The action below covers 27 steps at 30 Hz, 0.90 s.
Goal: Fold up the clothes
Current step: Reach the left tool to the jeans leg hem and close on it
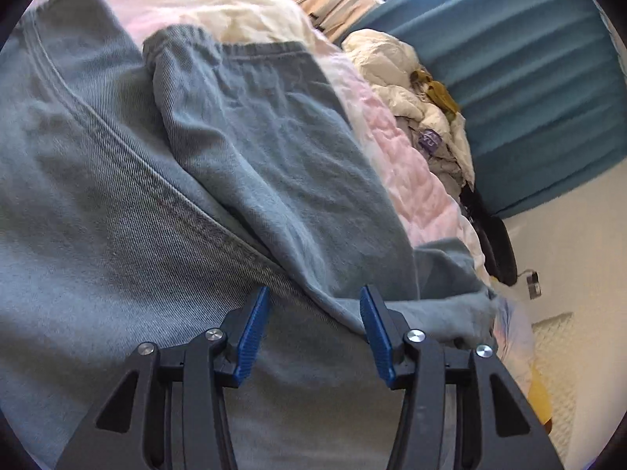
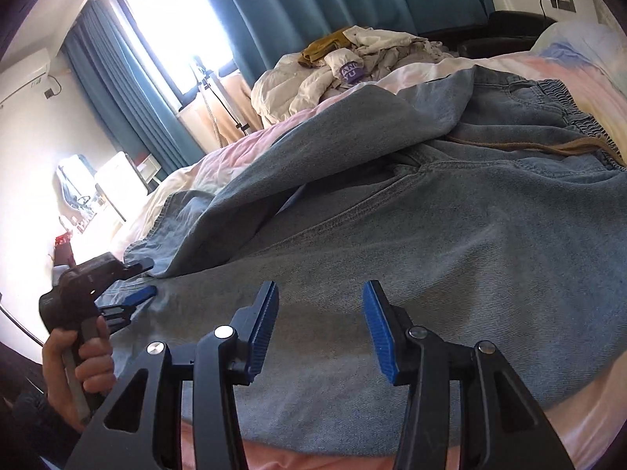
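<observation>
A pair of light blue jeans [image 2: 450, 235] lies spread on the bed, one leg folded loosely over the other, elastic waistband at the far right. In the left wrist view the jeans [image 1: 117, 215] fill most of the frame. My left gripper [image 1: 315, 301] is open just above the denim, over a leg seam and the folded leg's edge. It also shows in the right wrist view [image 2: 147, 280] at the left, held by a hand, open over the leg hem. My right gripper [image 2: 320, 293] is open and empty, hovering over the near leg.
The bed has a pink and white quilted cover [image 1: 403, 164]. A heap of white and mustard clothes [image 2: 352, 62] lies at the bed's far side. Teal curtains [image 2: 298, 4] and a bright window [image 2: 172, 15] stand behind. A black chair [image 1: 497, 243] is by the bed.
</observation>
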Available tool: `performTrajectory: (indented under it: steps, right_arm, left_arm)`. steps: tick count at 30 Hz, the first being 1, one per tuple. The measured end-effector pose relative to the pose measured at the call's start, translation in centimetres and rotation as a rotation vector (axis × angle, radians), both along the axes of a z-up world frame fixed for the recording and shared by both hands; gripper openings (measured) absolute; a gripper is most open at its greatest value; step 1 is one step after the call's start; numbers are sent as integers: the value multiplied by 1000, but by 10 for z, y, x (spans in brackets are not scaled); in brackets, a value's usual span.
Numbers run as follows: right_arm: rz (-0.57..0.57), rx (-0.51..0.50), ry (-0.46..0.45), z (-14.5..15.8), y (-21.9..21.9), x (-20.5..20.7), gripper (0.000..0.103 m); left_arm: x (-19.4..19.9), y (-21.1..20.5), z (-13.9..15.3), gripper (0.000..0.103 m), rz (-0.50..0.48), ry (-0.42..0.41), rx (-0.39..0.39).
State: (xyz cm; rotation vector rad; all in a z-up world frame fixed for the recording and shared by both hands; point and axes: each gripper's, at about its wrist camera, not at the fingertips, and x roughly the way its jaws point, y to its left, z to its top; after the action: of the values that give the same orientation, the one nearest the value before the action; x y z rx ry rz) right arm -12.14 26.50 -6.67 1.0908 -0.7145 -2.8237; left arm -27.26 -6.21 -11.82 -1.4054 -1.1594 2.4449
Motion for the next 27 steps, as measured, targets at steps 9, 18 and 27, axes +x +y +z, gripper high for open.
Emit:
performTrajectory:
  steps: [9,18,27]
  right_arm:
    - [-33,-91,-38,-21,18,-17,45]
    - [-42,-121,-23,-14,22,-9,45]
    - [-54,-157,-38,-18,26,-5,45]
  left_arm:
    - [-15,10,1,49,63,-69,-4]
    - [-19,21,17,49,18,-30,36]
    - [-44,24,18,4,41,-81,23]
